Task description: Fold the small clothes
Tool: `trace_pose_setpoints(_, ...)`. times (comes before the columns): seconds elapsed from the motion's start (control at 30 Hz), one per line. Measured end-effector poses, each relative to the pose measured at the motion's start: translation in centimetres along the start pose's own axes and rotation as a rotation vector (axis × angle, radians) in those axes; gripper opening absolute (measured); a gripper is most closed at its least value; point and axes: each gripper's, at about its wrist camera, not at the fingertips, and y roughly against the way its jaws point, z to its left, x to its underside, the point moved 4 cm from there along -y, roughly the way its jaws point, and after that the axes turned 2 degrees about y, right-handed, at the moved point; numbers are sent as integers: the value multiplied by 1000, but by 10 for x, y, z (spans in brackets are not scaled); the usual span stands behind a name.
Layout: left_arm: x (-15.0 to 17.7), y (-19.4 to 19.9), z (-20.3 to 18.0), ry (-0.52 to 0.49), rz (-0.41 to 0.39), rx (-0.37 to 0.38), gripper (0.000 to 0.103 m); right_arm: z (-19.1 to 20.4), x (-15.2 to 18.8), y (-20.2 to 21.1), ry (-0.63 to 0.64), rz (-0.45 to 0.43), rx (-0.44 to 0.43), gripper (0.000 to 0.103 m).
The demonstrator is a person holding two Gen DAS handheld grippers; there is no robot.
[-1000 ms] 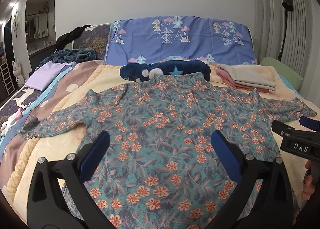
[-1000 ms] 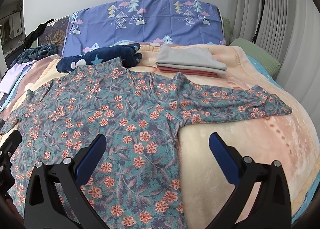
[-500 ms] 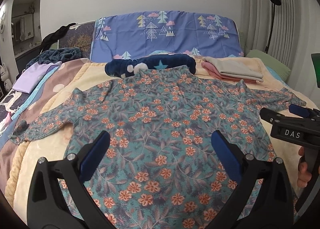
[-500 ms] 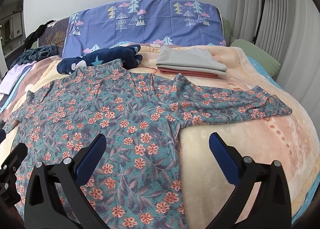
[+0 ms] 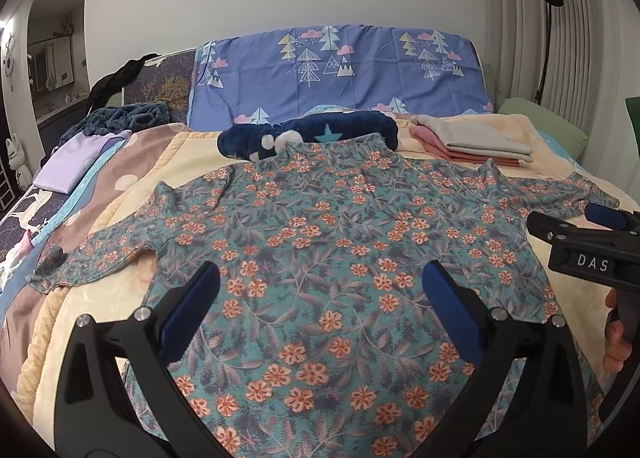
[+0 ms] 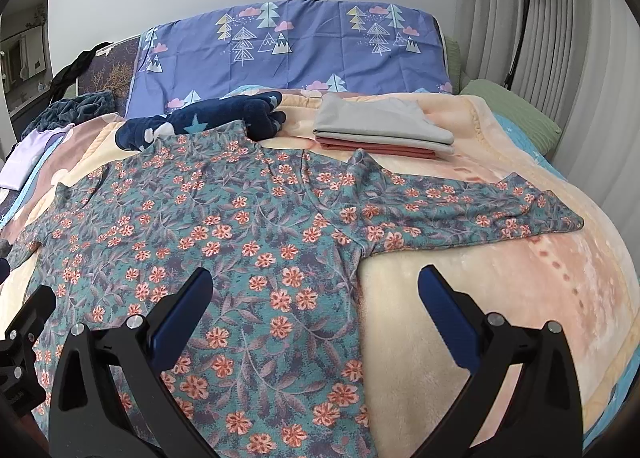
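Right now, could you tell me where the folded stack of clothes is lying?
The folded stack lies at the far right of the bed, beyond the floral shirt, right of the navy star-print plush and before the purple tree-print pillow.

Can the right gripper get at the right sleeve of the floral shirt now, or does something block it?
Probably yes. The right gripper is open, and the right sleeve lies flat on bare blanket ahead of it. The folded pile sits farther back, apart.

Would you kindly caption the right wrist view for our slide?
Open right gripper hovers over a floral top spread flat on the bed blanket, folded clothes behind.
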Motion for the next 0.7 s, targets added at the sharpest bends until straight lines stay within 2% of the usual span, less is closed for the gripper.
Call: trace_pose_setpoints(0.7, 4, -3, 3, 8, 23, 17, 101, 5, -1, 2, 14, 2, -7, 102)
